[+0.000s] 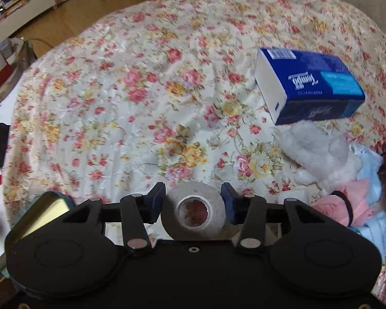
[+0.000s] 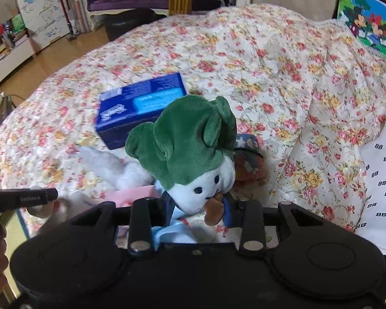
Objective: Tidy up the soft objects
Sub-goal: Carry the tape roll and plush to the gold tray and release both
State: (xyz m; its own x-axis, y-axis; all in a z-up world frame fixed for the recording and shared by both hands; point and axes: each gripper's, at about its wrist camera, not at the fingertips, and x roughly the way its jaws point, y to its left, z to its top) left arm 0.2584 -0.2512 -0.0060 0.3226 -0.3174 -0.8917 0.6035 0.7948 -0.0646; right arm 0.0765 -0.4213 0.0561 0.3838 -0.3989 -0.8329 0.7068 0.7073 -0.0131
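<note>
My left gripper (image 1: 193, 206) is shut on a white toilet paper roll (image 1: 194, 212), its hollow core facing the camera, held above the floral bedspread (image 1: 141, 90). My right gripper (image 2: 199, 206) is shut on a plush toy (image 2: 190, 152) with a green hood and a white face, held above the bed. A blue tissue box (image 1: 314, 87) lies on the bedspread; it also shows in the right wrist view (image 2: 139, 108). A white fluffy plush (image 1: 319, 152) lies below the box, beside pink cloth (image 1: 347, 203) and light blue cloth (image 1: 373, 170).
A brown and blue soft item (image 2: 249, 162) lies behind the green plush. A white patterned cloth (image 2: 383, 170) lies at the bed's right. A Mickey Mouse picture (image 2: 370, 31) stands at the back right. Wooden floor (image 1: 64, 20) and shelves lie past the bed's left.
</note>
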